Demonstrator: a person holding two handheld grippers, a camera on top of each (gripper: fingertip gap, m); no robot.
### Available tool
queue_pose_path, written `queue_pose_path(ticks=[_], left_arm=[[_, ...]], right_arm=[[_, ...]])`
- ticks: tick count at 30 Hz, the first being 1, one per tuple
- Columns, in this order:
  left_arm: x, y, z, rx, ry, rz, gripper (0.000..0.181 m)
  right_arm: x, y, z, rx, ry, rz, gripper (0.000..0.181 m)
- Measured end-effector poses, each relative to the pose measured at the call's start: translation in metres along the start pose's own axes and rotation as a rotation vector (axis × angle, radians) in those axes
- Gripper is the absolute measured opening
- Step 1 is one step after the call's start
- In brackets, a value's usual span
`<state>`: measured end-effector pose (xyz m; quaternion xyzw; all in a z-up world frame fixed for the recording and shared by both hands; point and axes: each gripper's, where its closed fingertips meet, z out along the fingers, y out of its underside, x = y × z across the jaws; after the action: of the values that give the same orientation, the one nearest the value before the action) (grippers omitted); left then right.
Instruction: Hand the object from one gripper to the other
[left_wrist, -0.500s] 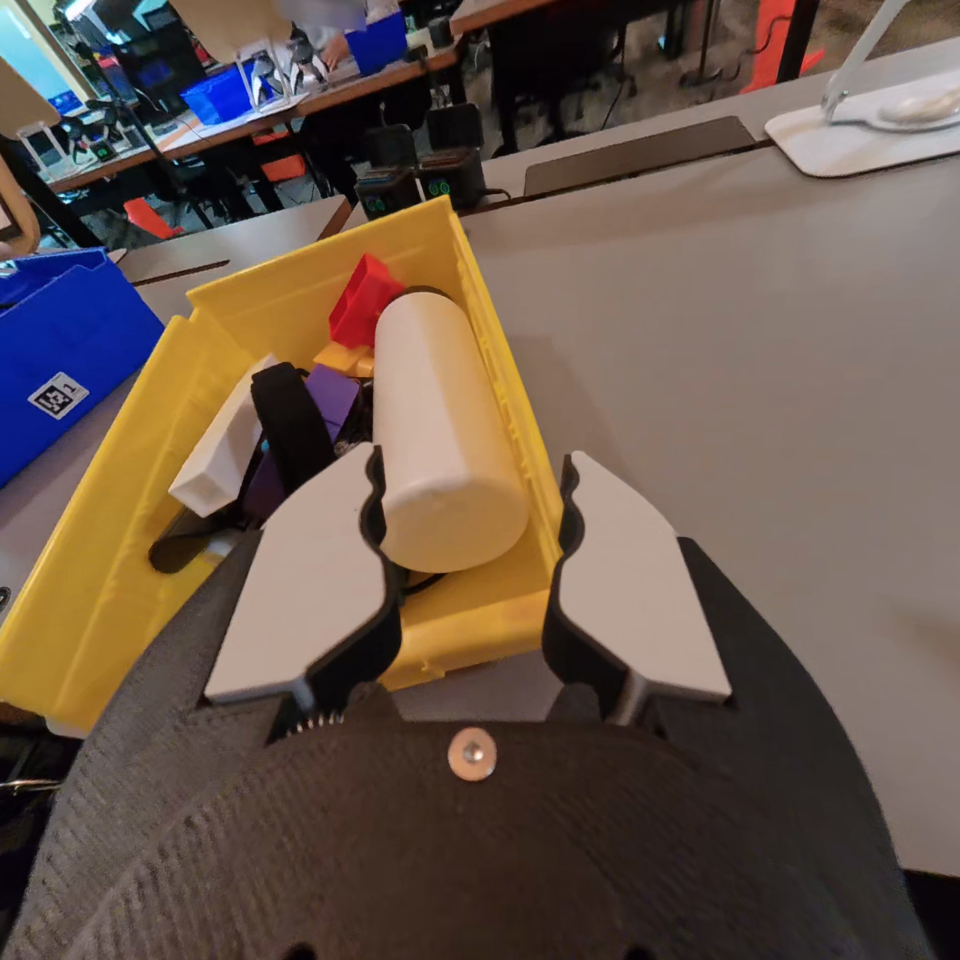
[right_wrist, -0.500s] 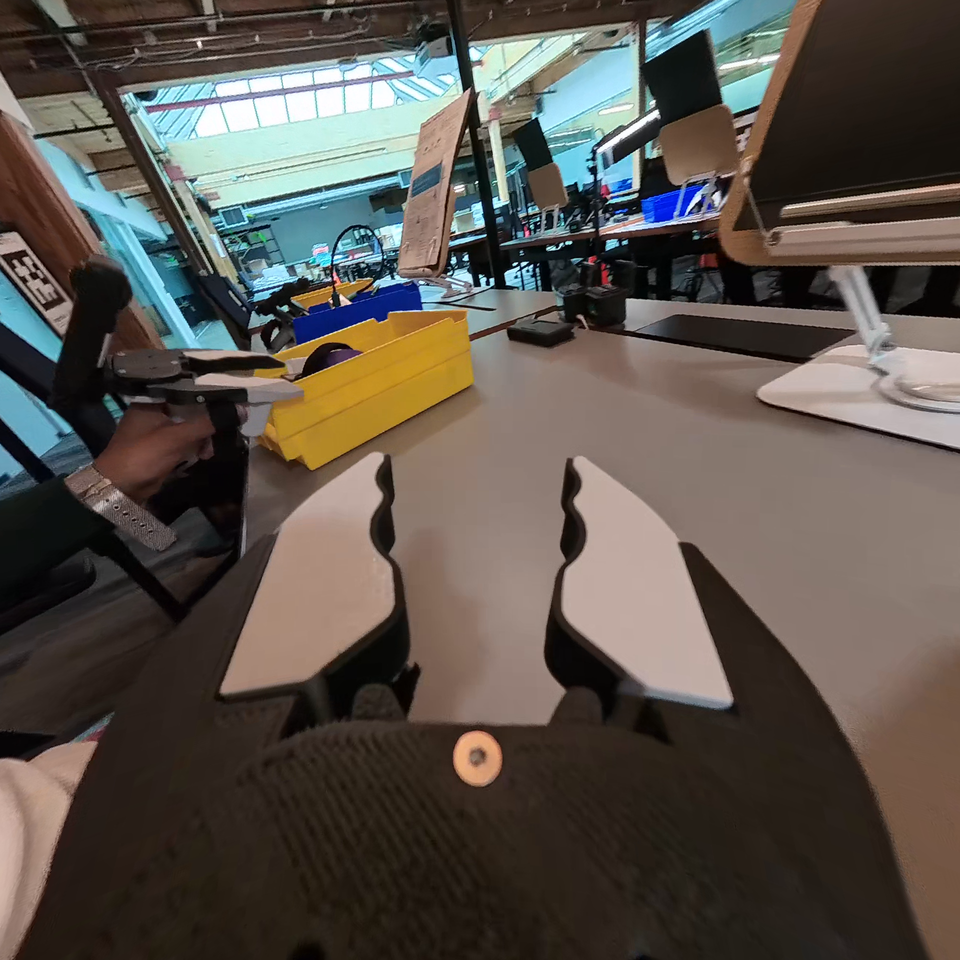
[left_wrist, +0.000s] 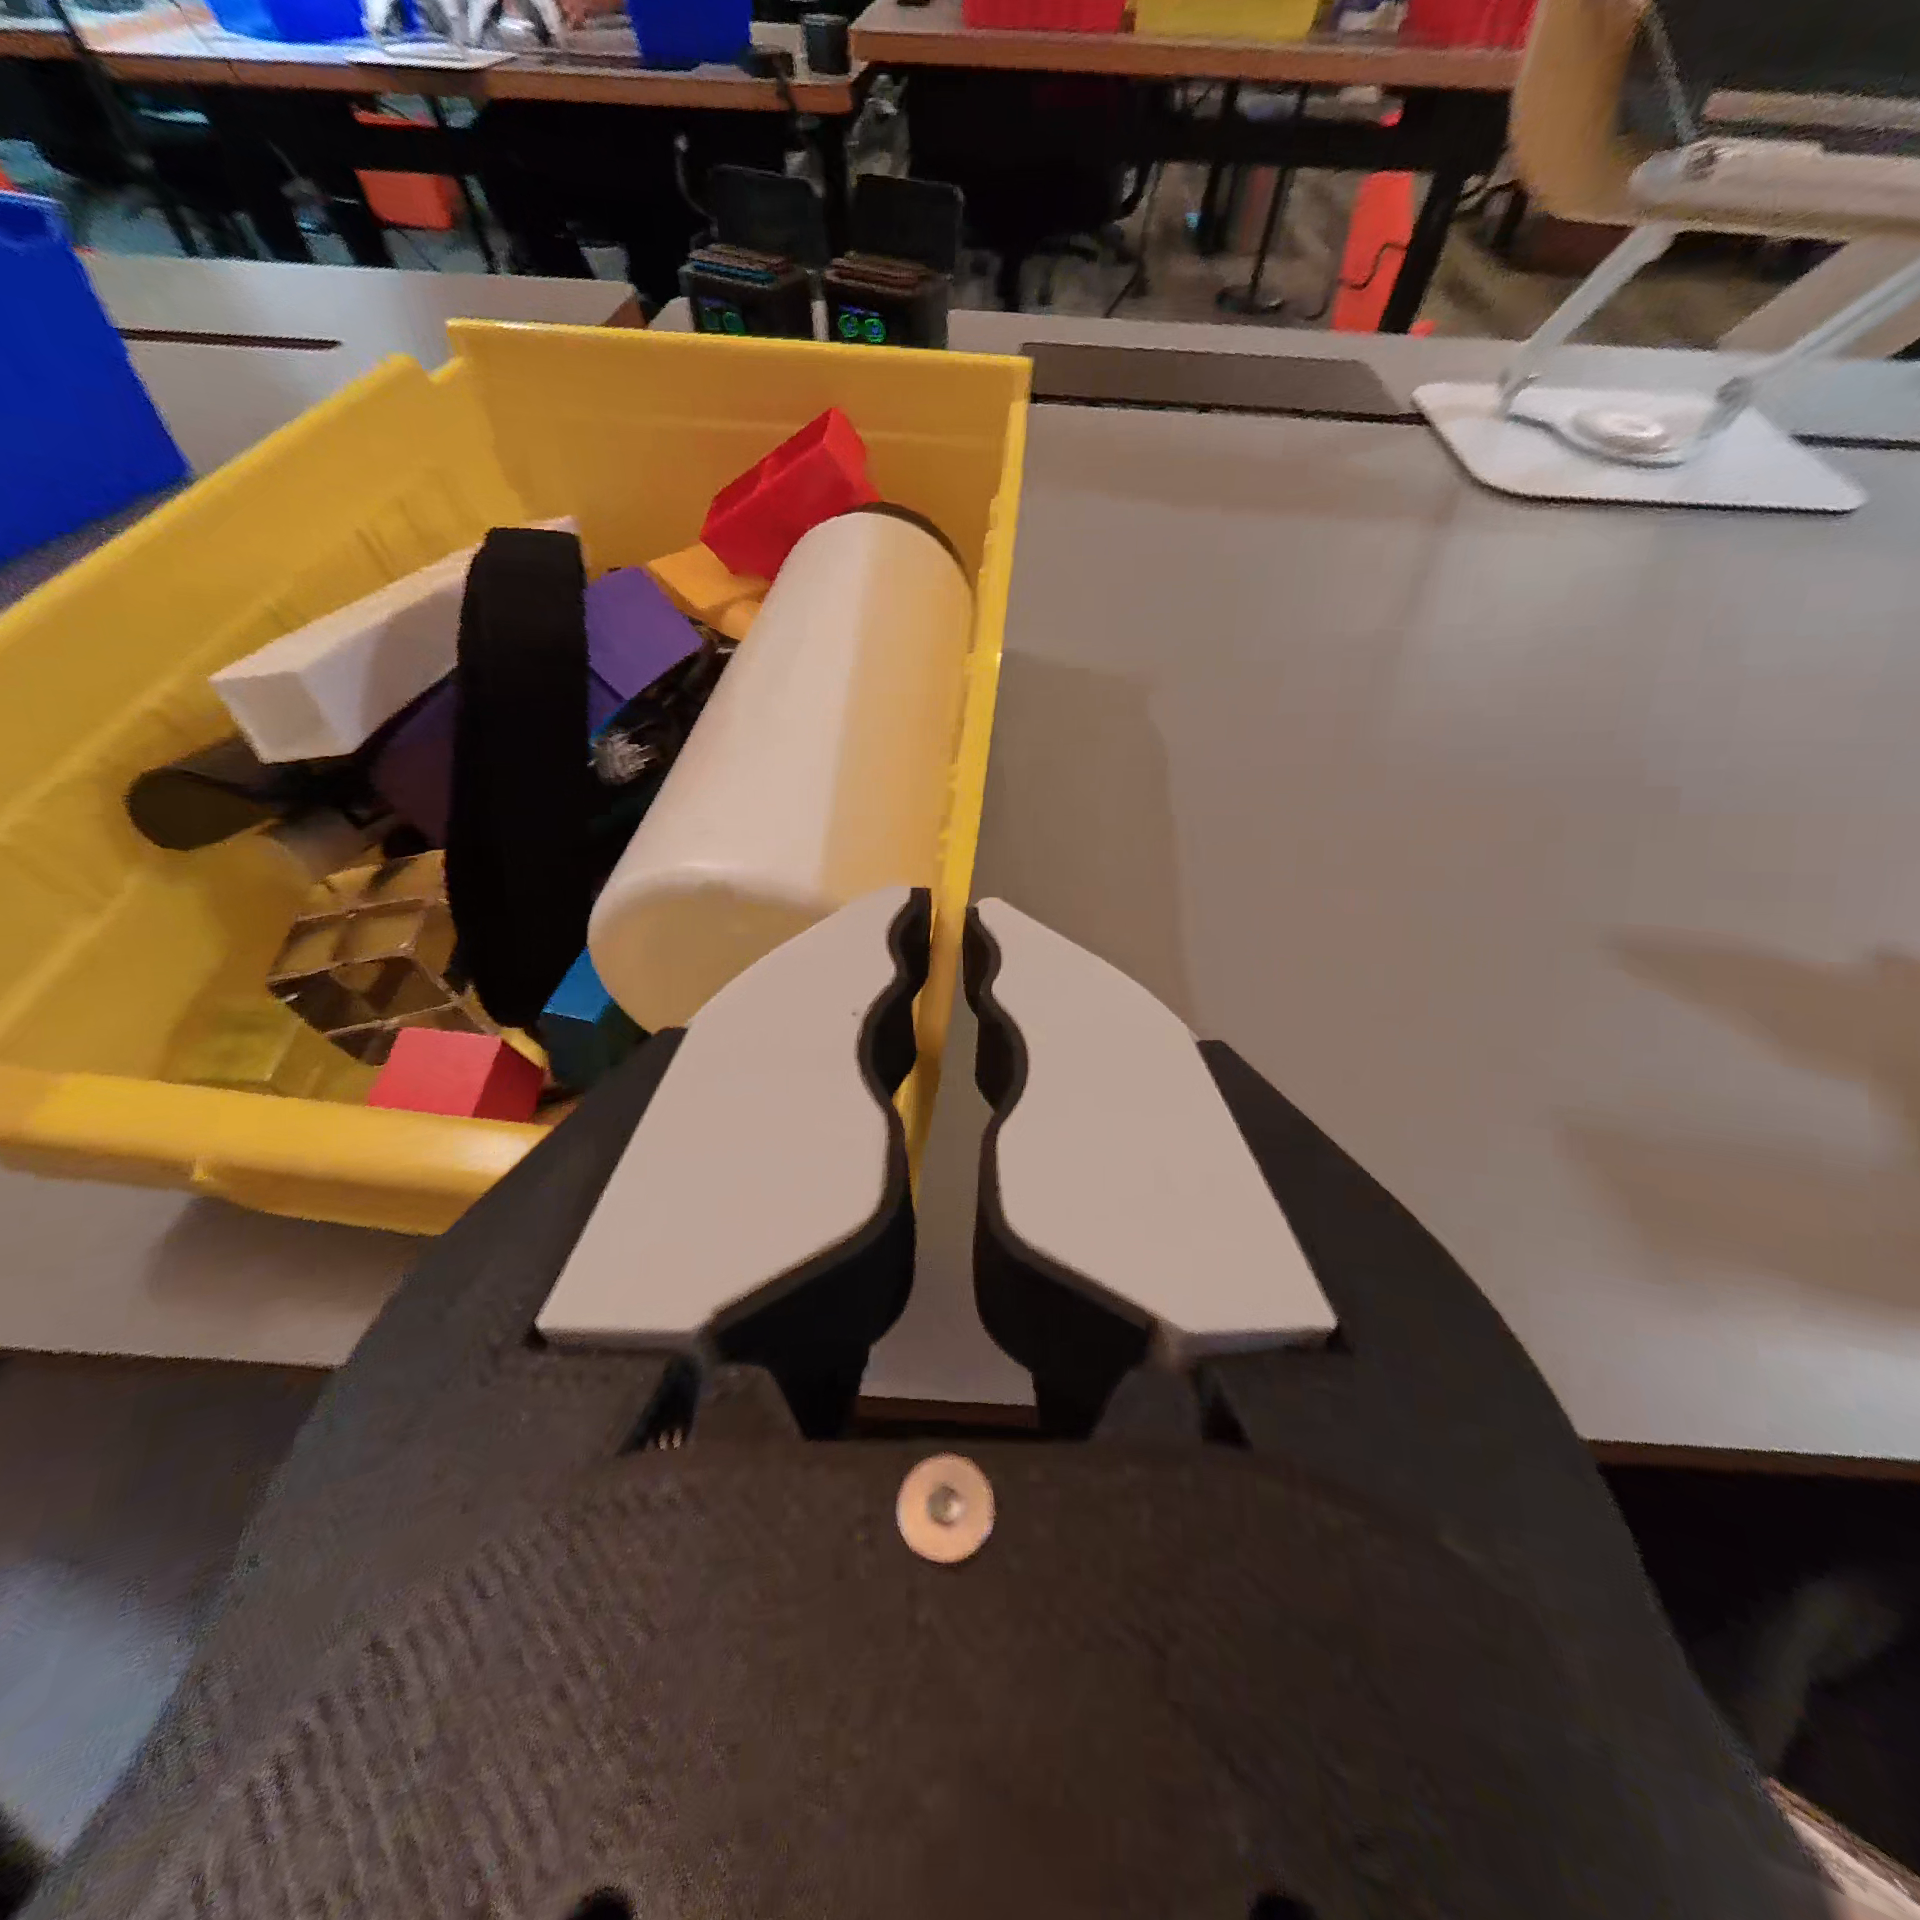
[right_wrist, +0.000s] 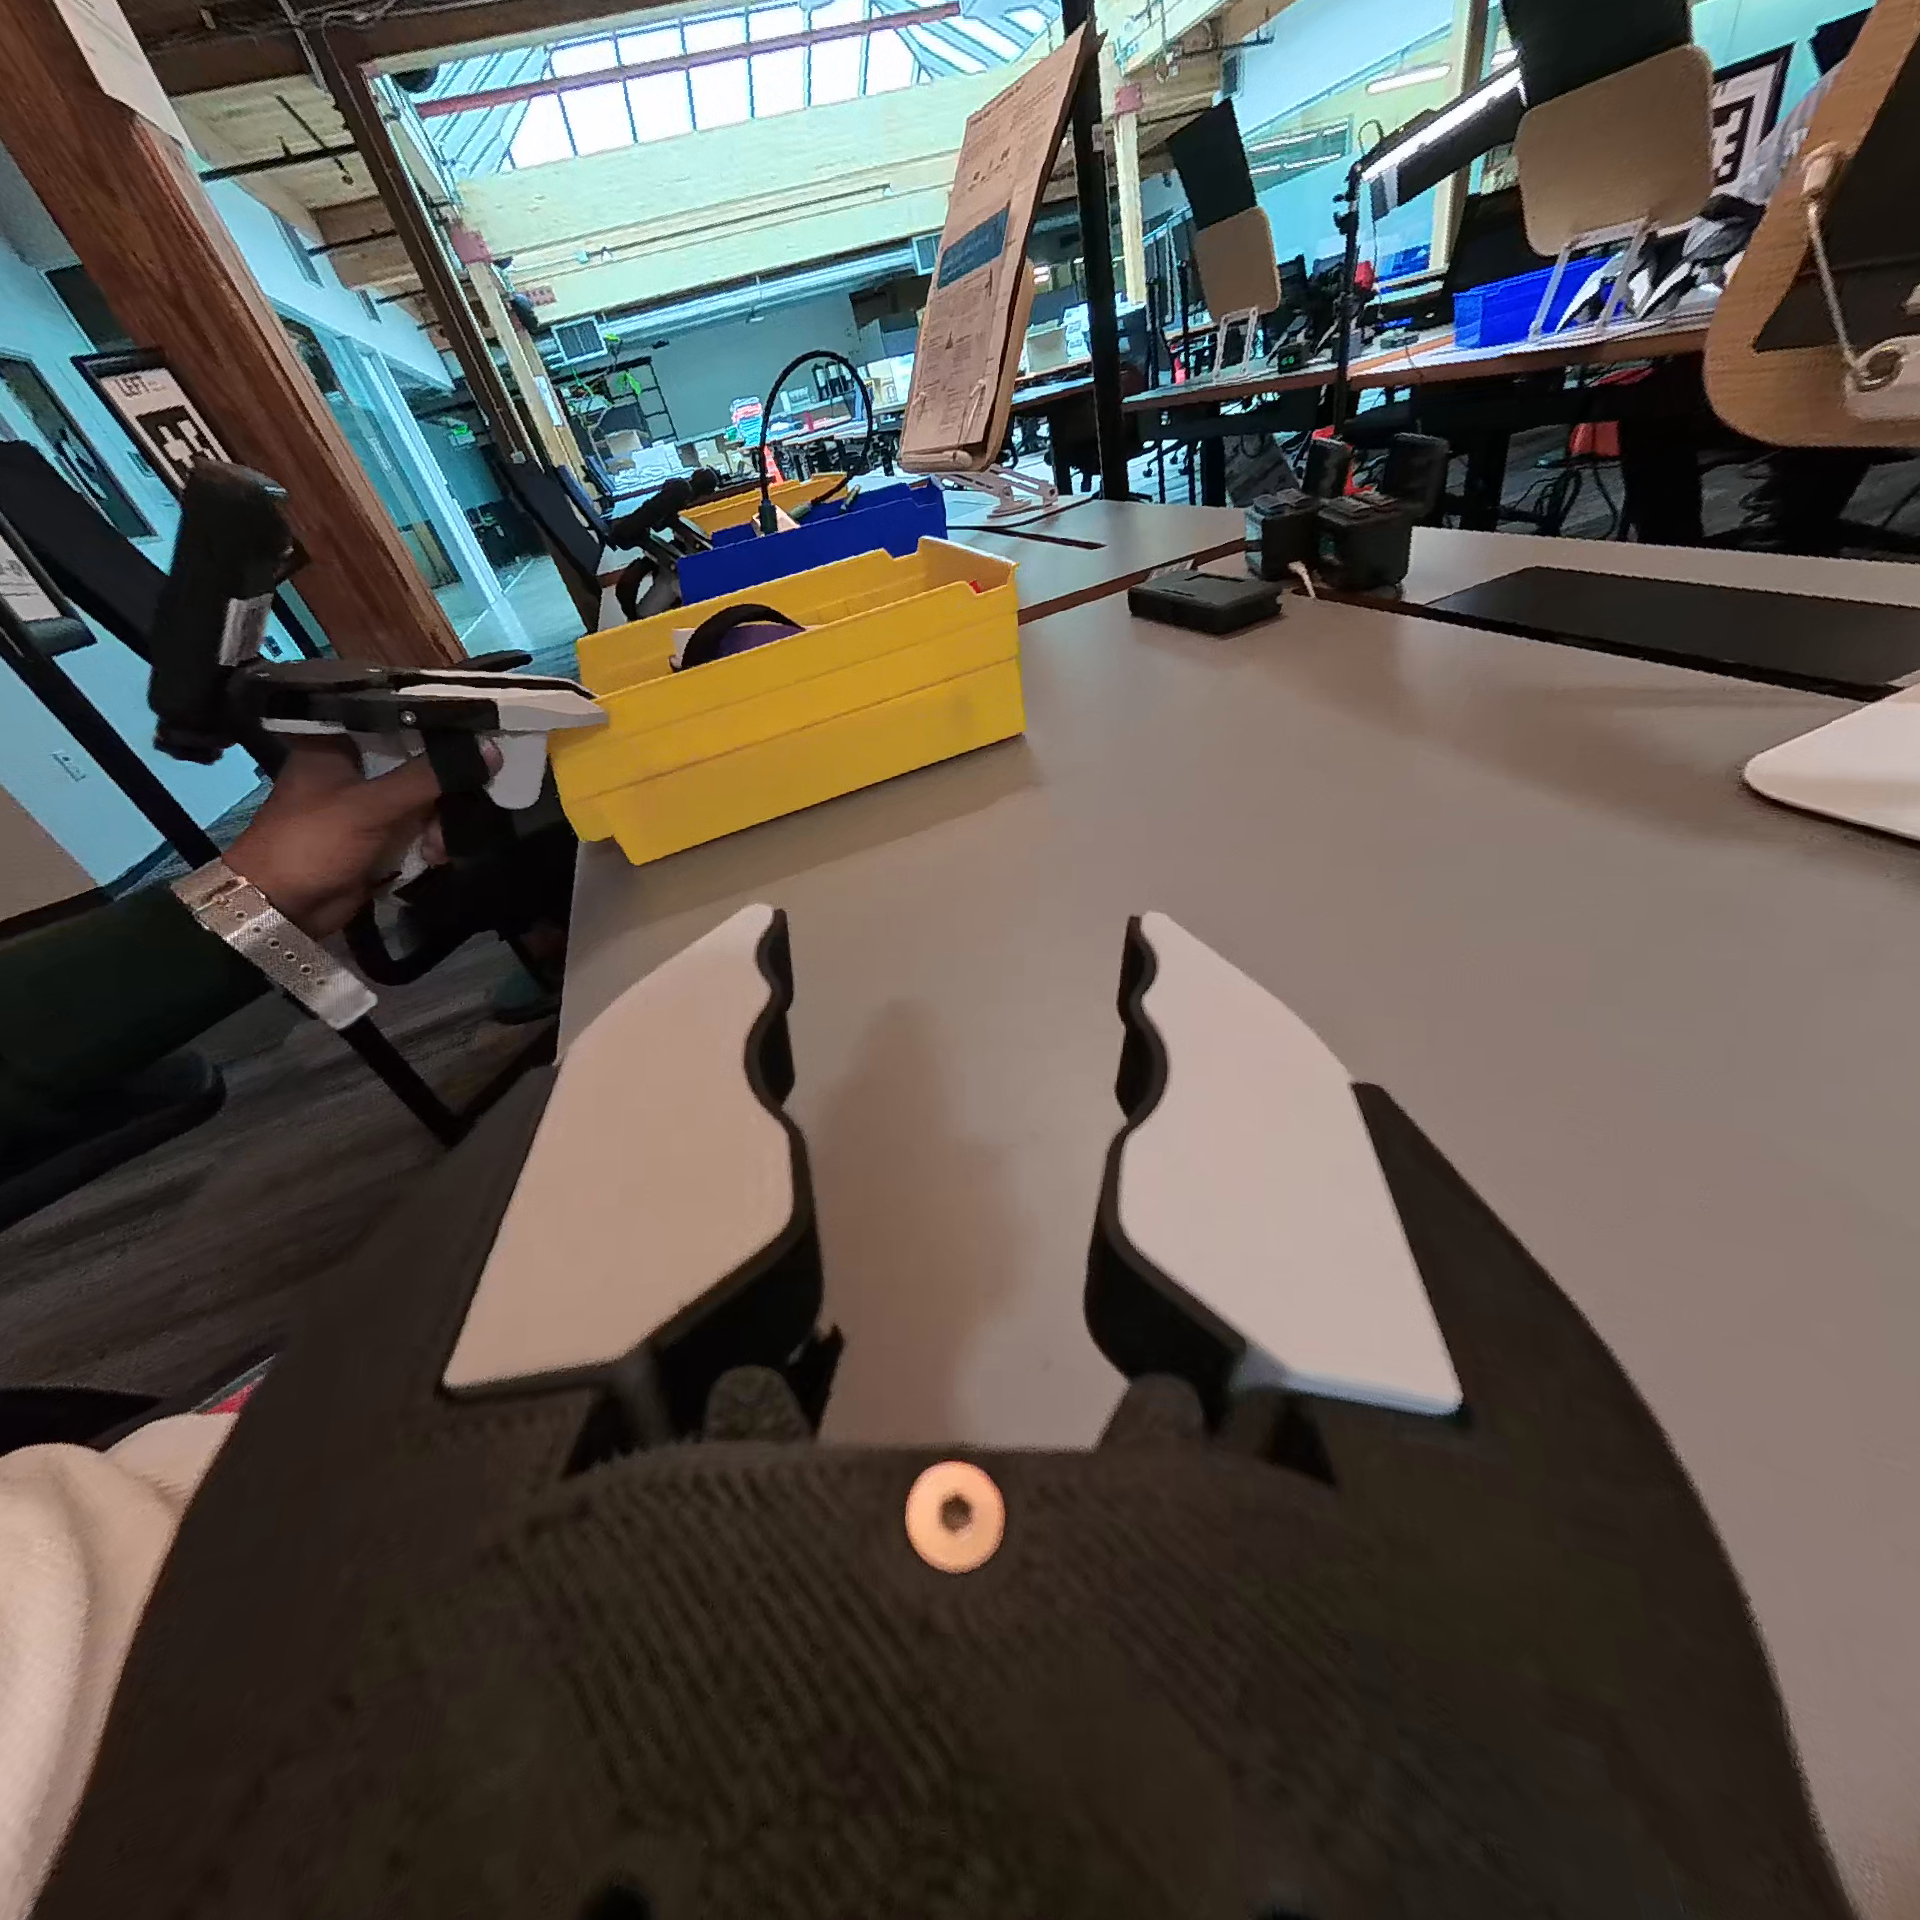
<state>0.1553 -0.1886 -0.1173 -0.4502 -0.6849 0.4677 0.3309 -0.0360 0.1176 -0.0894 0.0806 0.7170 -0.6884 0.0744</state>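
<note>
The white cylinder is lying inside the yellow bin, leaning along the bin's right-hand wall at the centre of the left wrist view. A black band, a white block, a purple block and a red block are crowding the bin beside it. The left tongs are sitting just below the cylinder's near end, drawn almost together with only a thin slit between them (the bin's wall is showing through that slit, and I cannot tell whether they are pinching it or merely hovering over it). The right tongs are hanging released and empty over the bare grey table in the lower middle of the right wrist view. At that view's left edge, a hand is holding the left tongs against the bin's near corner.
</note>
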Motion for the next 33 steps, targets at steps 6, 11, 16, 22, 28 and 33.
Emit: queue_pose_path(ticks=[6, 11, 16, 22, 28, 33], left_arm=[[0.017, -0.007, -0.002, 0.048, 0.175, -0.026, 0.019], [-0.019, -0.036, -0.023, 0.237, 0.073, -0.093, 0.039], [-0.067, -0.029, -0.028, 0.205, -0.029, -0.168, 0.035], [-0.088, -0.028, -0.015, 0.109, -0.057, -0.123, 0.035], [-0.088, -0.029, 0.014, 0.003, -0.043, -0.087, 0.036], [-0.085, -0.030, 0.044, -0.063, -0.060, -0.041, 0.038]], right_arm=[[0.002, 0.000, -0.003, 0.003, 0.007, 0.010, 0.062], [0.004, 0.001, -0.008, 0.002, 0.018, 0.017, 0.062], [0.008, 0.001, -0.019, 0.009, 0.046, 0.030, 0.062], [0.014, 0.004, -0.039, 0.010, 0.100, 0.042, 0.061], [0.018, 0.007, -0.063, 0.009, 0.165, 0.048, 0.061], [0.022, 0.008, -0.086, 0.018, 0.231, 0.050, 0.061]])
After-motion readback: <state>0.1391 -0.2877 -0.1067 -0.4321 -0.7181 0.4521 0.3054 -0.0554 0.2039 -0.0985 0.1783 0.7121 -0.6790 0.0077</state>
